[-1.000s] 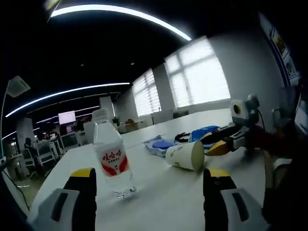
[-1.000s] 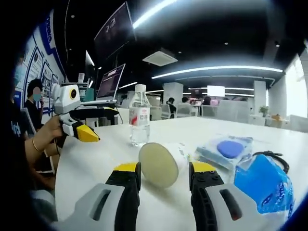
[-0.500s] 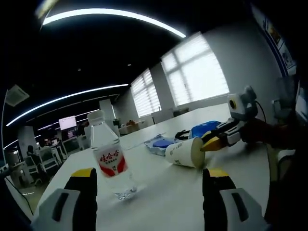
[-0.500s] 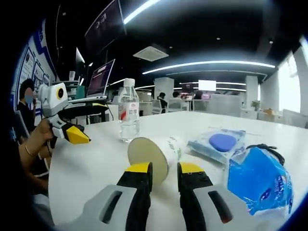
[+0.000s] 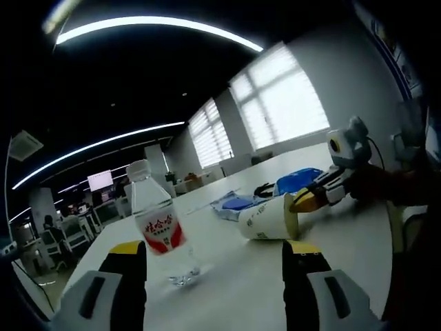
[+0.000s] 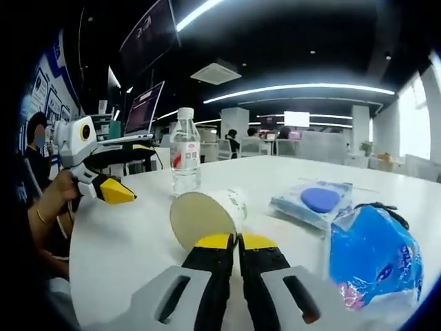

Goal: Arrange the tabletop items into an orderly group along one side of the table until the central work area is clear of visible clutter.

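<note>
A white paper cup (image 6: 207,212) lies on its side on the white table (image 6: 124,241), its mouth toward my right gripper (image 6: 236,243), which is shut on the lower rim of the cup. In the left gripper view the cup (image 5: 265,218) lies mid-right, and the right gripper (image 5: 310,200) comes in from the right to pinch its rim. A clear water bottle (image 5: 160,233) with a red label stands upright just ahead of my left gripper (image 5: 215,261), which is open with nothing between its fingers. The bottle (image 6: 185,158) stands behind the cup.
A flat blue packet (image 6: 313,203) and a crumpled blue bag (image 6: 372,252) lie right of the cup. The left gripper (image 6: 114,192), held by a hand (image 6: 48,207), hovers at the table's left edge. Office desks, chairs and monitors stand beyond the table.
My right gripper's jaws have come together onto the cup's rim, from wide apart around it. The left gripper has stayed open near the bottle.
</note>
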